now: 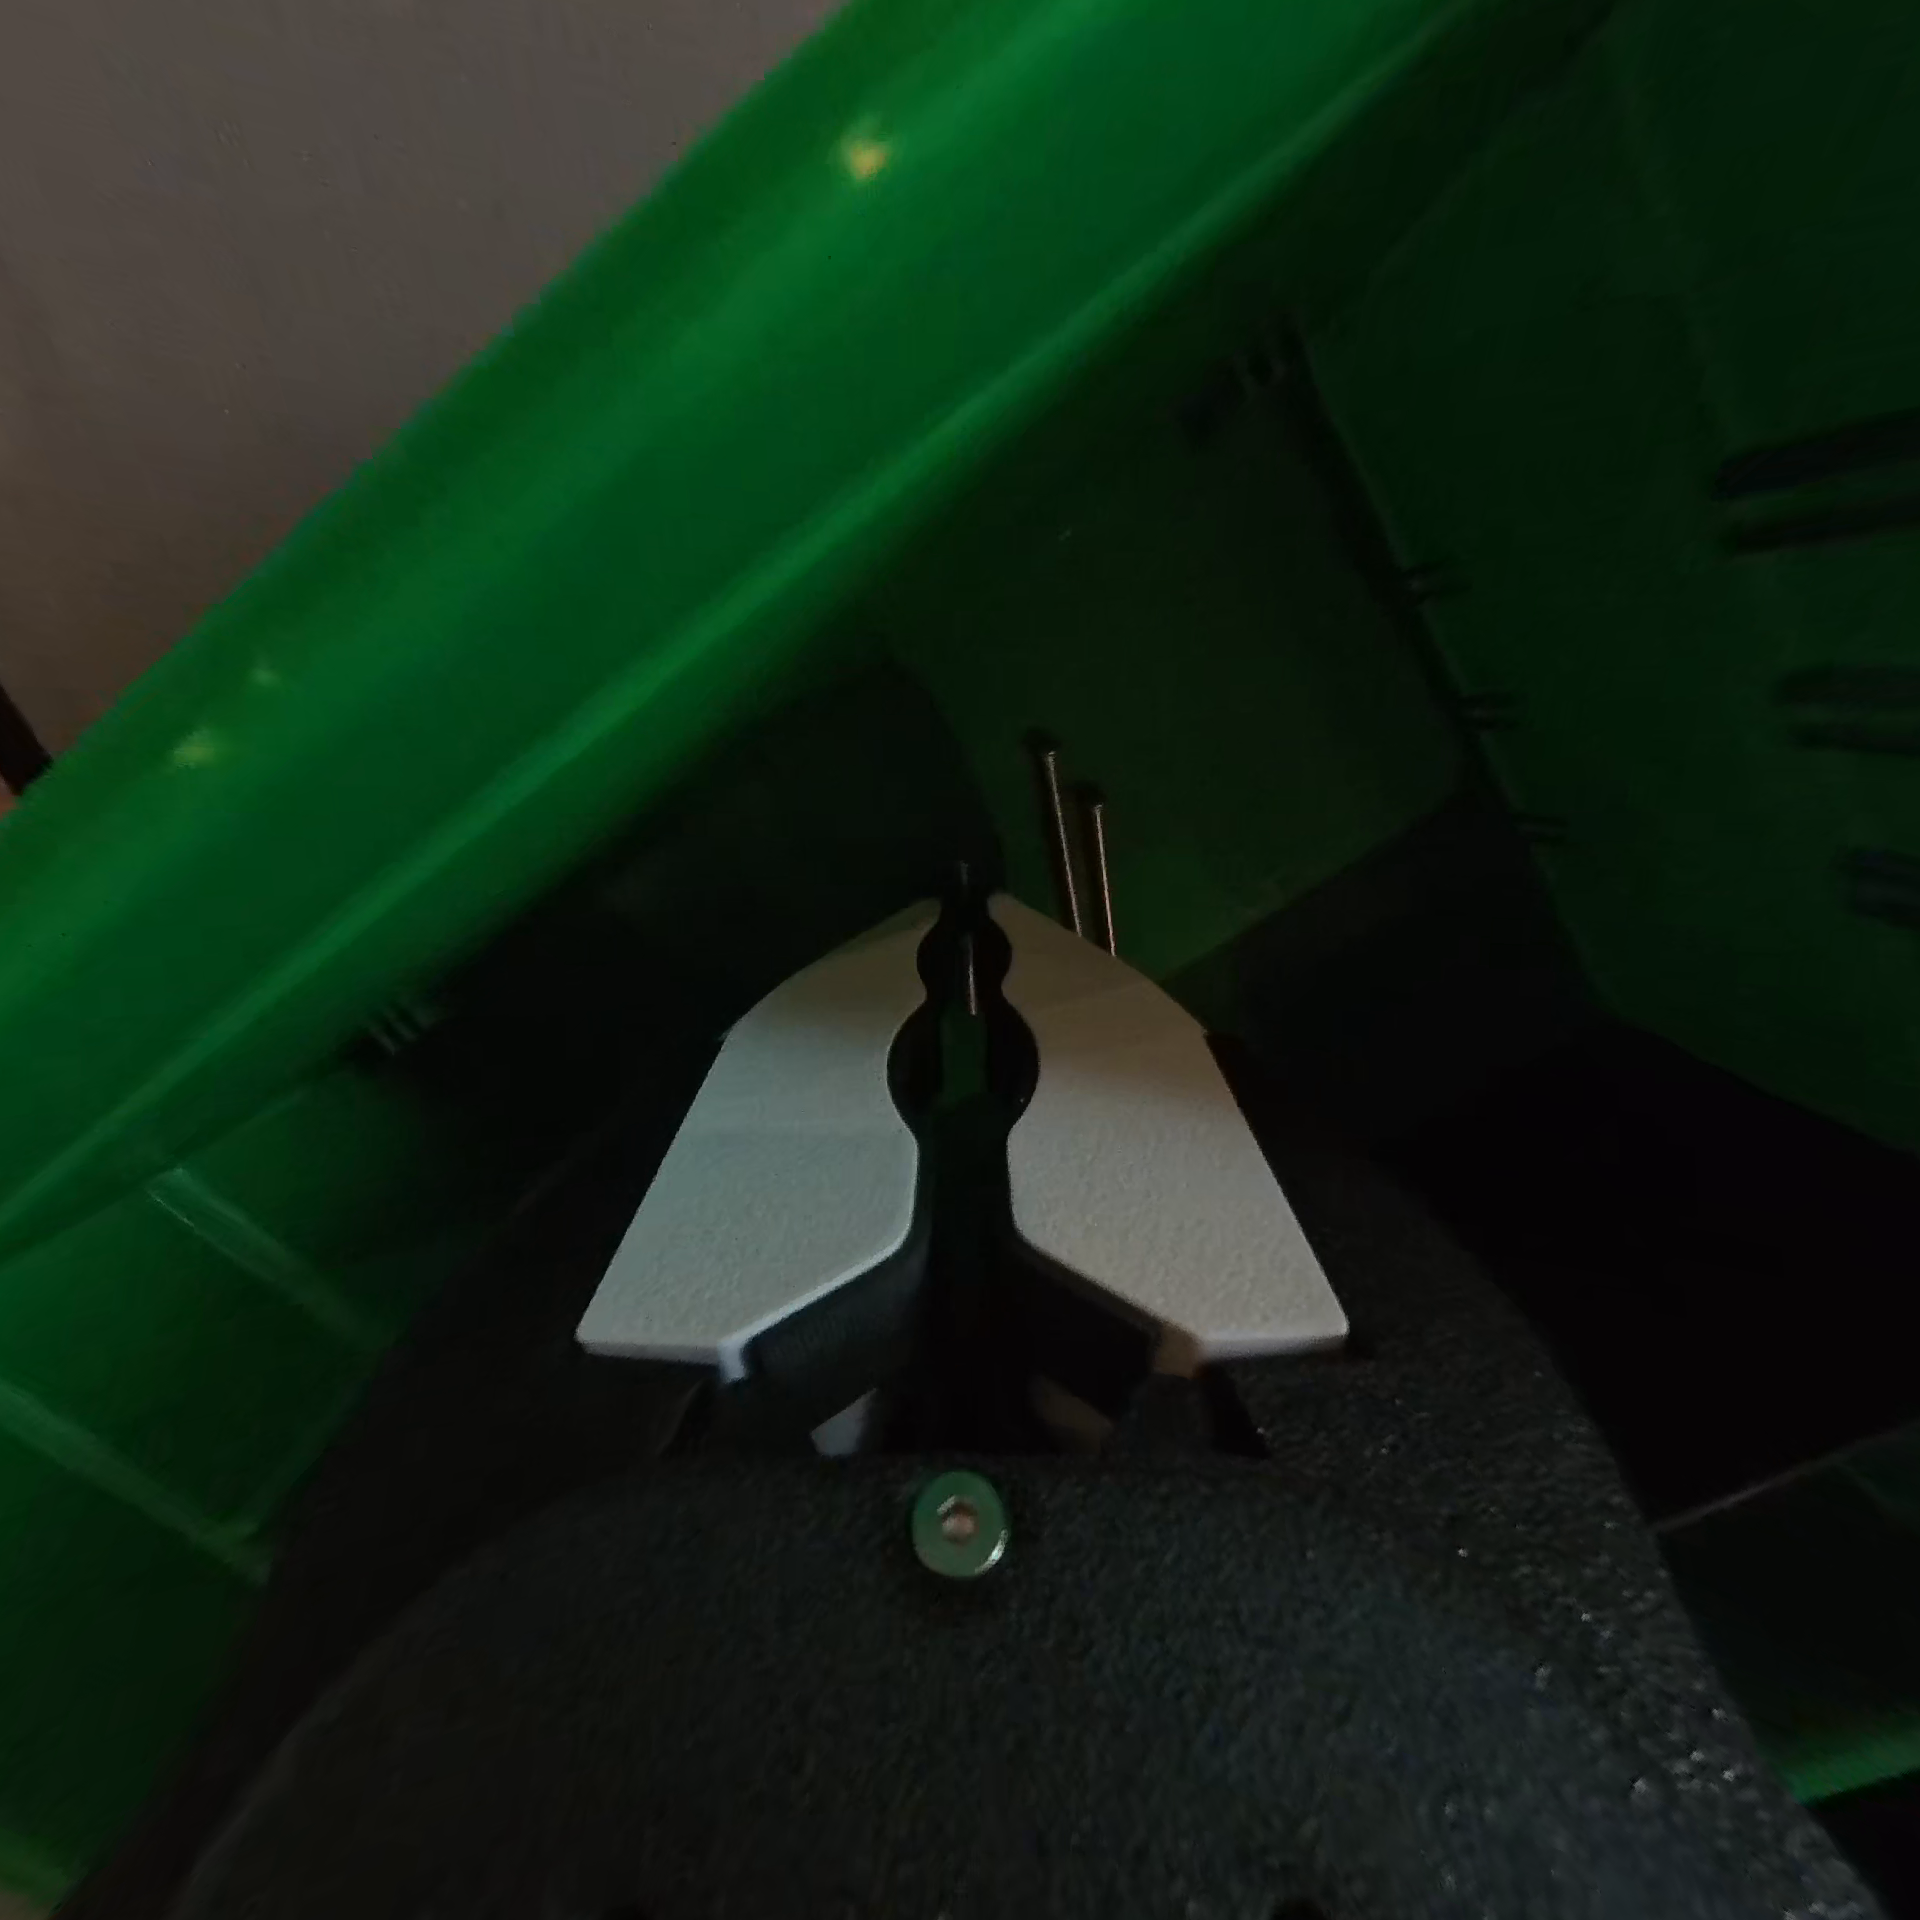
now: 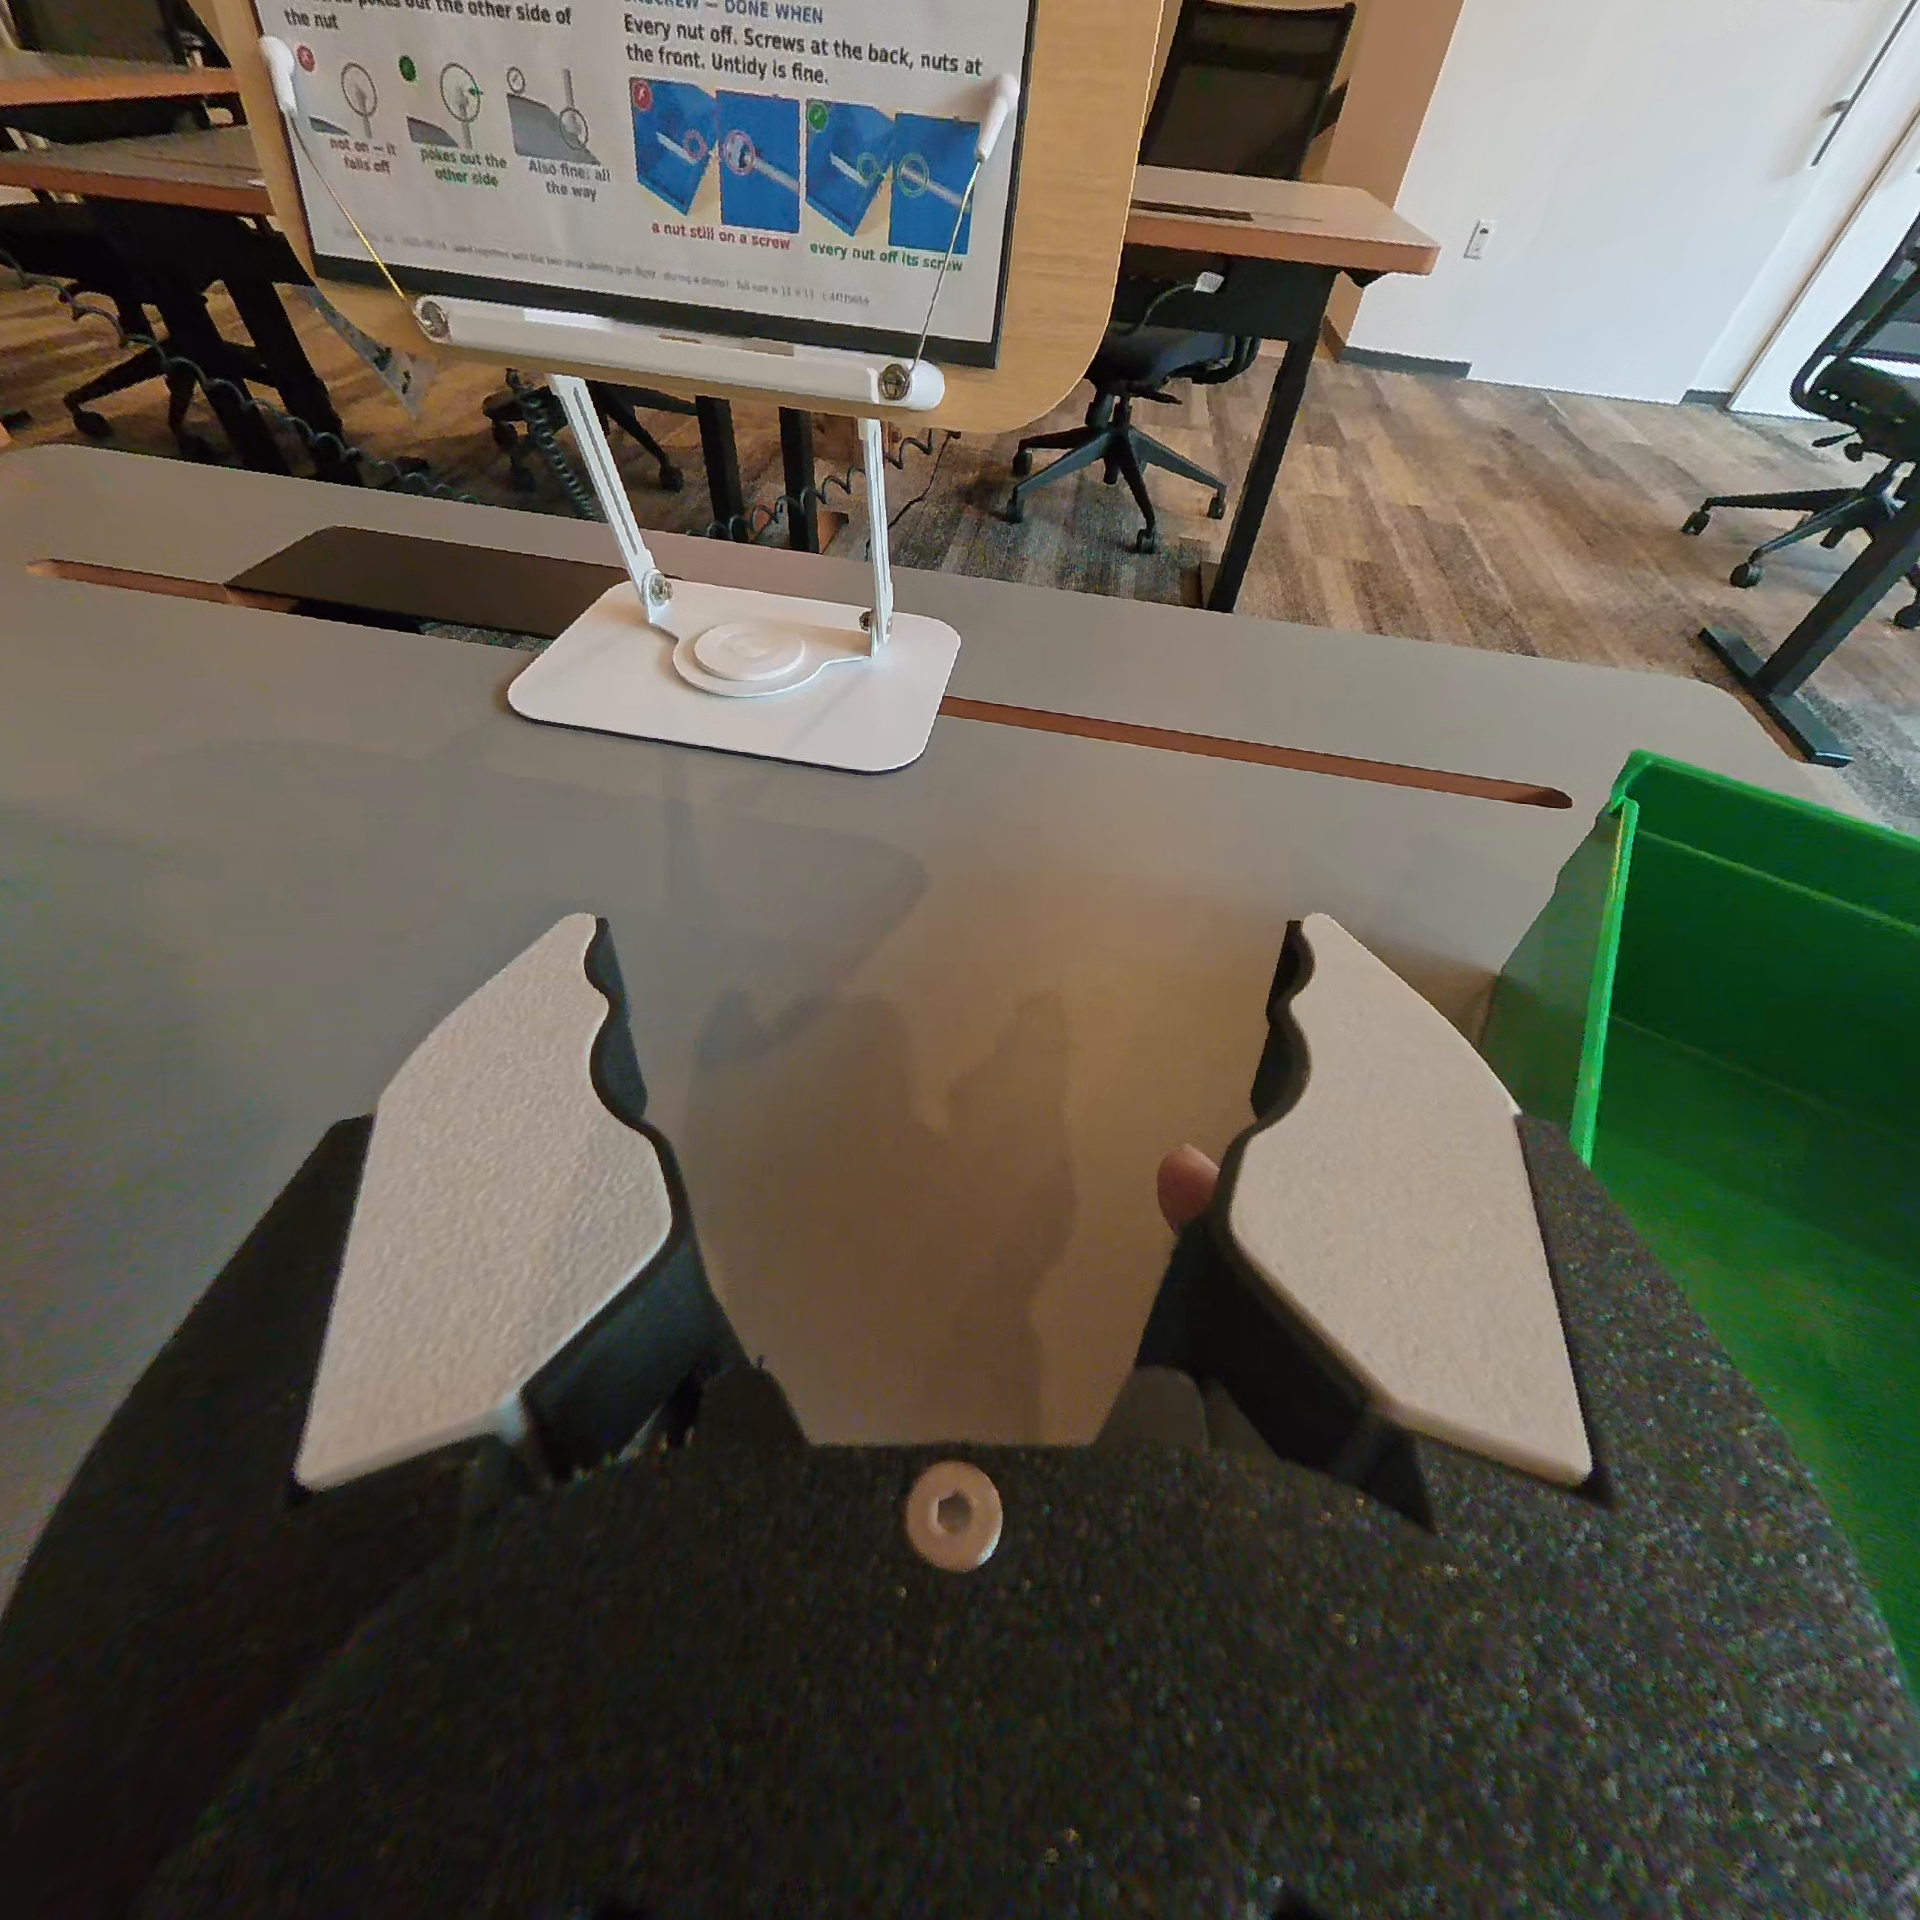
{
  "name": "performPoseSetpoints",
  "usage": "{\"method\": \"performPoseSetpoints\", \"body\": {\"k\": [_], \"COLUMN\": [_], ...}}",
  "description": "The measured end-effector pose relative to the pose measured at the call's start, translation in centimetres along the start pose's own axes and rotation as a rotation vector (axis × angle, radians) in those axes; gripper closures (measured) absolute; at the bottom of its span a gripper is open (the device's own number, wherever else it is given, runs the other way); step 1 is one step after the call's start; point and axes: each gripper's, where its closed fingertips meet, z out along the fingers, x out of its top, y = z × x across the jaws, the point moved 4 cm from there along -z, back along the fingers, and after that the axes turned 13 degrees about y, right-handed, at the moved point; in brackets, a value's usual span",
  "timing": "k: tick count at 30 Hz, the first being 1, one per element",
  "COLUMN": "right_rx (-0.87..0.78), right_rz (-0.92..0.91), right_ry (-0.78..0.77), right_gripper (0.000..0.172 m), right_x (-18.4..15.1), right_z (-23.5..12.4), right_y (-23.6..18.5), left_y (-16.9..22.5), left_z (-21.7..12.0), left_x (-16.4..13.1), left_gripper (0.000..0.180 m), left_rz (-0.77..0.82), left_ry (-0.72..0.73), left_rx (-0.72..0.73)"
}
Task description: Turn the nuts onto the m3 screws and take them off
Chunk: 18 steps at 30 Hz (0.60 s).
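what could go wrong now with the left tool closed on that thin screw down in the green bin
The screw is pinched only near the fingertips of the left tool, so it may pivot or slip when lifted. Two more screws lie close beside it and could get knocked. The green bin interior is dark, making alignment hard to judge.

The green bin (image 1: pixel 644 540) is glossy moulded plastic. The thin screws (image 1: pixel 1081 862) lying in it gleam like bare metal. Both grippers have matt, grainy white fingers (image 2: pixel 499 1195) on coarse, speckled black bodies (image 2: pixel 935 1714). The grey desk (image 2: pixel 312 883) is smooth with a soft sheen; its stand base (image 2: pixel 831 717) is matt white.
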Motion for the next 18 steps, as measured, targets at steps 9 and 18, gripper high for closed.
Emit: {"method": "performPoseSetpoints", "body": {"k": [9, 18], "right_rx": [0.013, 0.038], "right_rz": [-0.005, -0.013], "right_ry": [-0.011, -0.014], "right_gripper": [0.056, 0.057], "right_x": [-0.3, -0.2], "right_z": [0.2, 0.2], "right_y": [-0.3, -1.1], "left_y": [0.6, 9.2], "left_z": [-3.3, -11.0], "left_x": [1.3, 5.1], "left_gripper": [0.178, 0.178], "left_rz": [0.049, 0.281], "left_ry": [0.086, 0.336], "left_rx": [0.026, -0.037]}}
